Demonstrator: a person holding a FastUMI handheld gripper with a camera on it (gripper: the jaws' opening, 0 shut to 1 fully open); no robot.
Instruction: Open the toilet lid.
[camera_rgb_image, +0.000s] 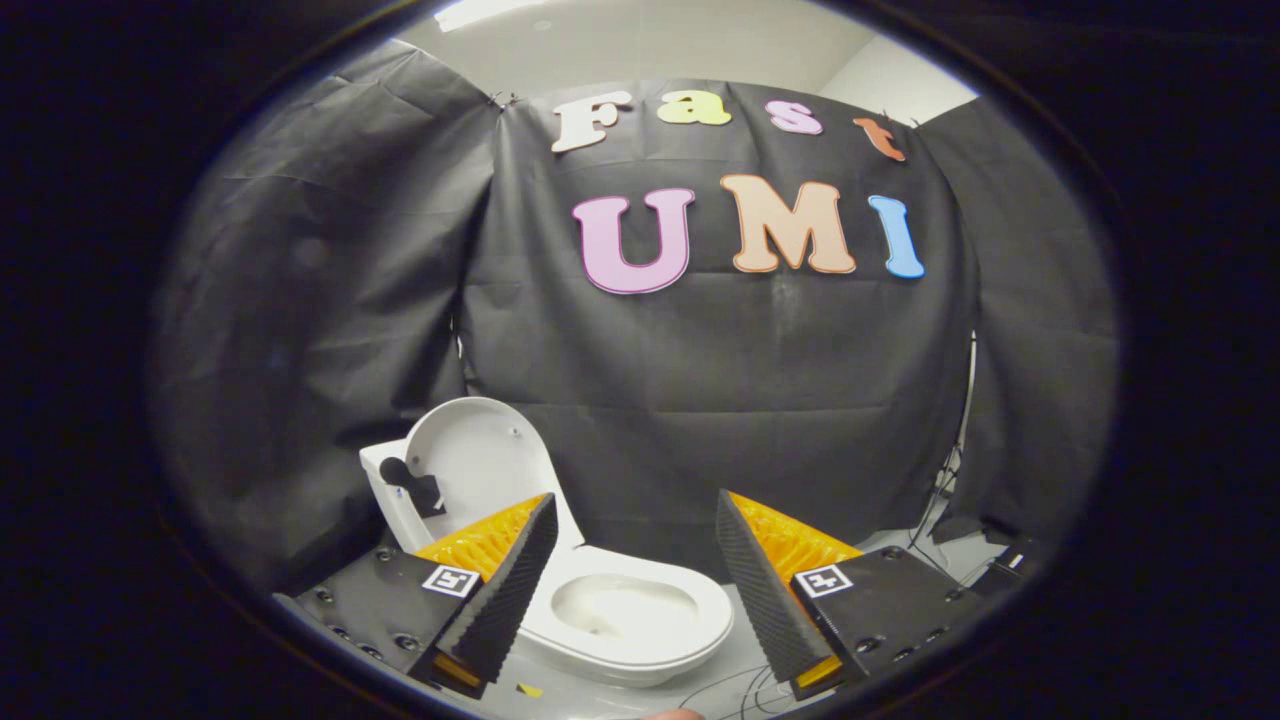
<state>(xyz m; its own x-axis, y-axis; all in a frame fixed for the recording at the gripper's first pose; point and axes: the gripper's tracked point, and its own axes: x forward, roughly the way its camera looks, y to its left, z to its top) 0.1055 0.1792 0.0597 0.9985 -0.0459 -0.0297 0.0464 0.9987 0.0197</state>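
Gripper view: lid (478, 455) already standing upright, leaning back against the tank (385, 495) at the rear of the toilet, inner face turned toward the camera. Seat (690, 625) down, bowl (625, 607) exposed and lying between and just beyond the fingertips. Gripper (635, 525) raised above and in front of the toilet, fingers spread wide, nothing held, no contact with lid or seat. One finger overlapping the lower edge of the lid in the picture, but apart from it by all appearance. Black cloth wall (720, 380) close behind the toilet; loose cables (945, 500) trailing down beside the wall at the side away from the lid, and more on the pale floor (720, 690) near the base. Judged state: opening essentially complete, remaining step a clean retreat. Best done by drawing straight back and up, keeping fingers open and well away from the lid's rim so as not to tip it forward again. Worth checking lid rests past vertical before leaving. Cables to be avoided on withdrawal.
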